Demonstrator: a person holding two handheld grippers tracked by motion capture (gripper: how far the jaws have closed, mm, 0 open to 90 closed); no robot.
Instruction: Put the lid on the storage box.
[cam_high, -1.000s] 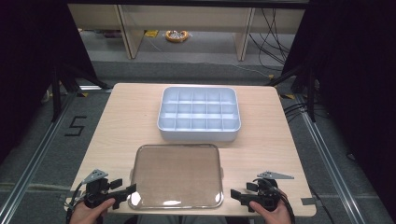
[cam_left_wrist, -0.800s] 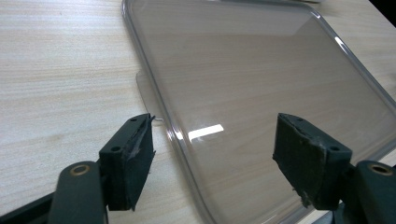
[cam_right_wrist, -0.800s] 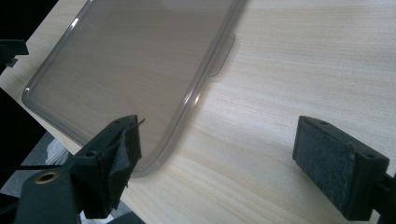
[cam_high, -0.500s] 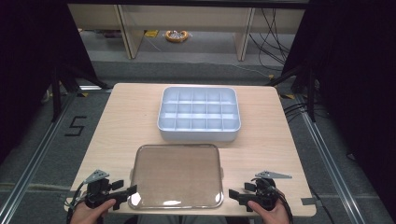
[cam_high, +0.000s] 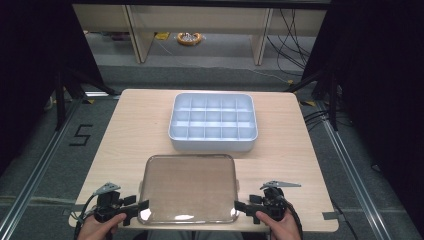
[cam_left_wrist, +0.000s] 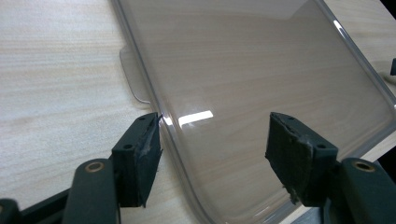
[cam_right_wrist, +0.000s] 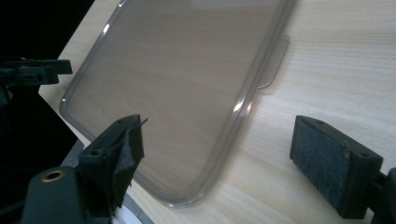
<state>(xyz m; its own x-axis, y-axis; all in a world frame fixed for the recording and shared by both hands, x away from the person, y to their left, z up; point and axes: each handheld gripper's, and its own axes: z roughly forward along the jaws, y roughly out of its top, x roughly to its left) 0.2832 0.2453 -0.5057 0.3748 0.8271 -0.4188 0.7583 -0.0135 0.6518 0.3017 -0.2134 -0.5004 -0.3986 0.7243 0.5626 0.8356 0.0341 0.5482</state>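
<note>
A smoky clear lid (cam_high: 189, 187) lies flat near the table's front edge, with a small tab (cam_left_wrist: 133, 79) on each short side. My left gripper (cam_high: 141, 210) is at its near left corner. Its jaws (cam_left_wrist: 215, 140) have just been closing and straddle the lid's left rim, one pad (cam_left_wrist: 147, 144) outside it and one over the lid, and they do not press. My right gripper (cam_high: 241, 206) is at the near right corner, open wide (cam_right_wrist: 217, 140), with the lid's corner (cam_right_wrist: 187, 186) between its jaws. A white compartment box (cam_high: 212, 122) stands behind the lid.
The wooden table (cam_high: 135, 130) ends just behind both hands. Bare wood lies left and right of the lid. The left gripper (cam_right_wrist: 32, 72) also appears at the far left of the right gripper view. Beyond the table are grey floor and cables (cam_high: 187, 37).
My right gripper has slid a little left, up to the lid's near right corner. The left gripper has stayed in place and its jaws have narrowed. The lid has not moved.
</note>
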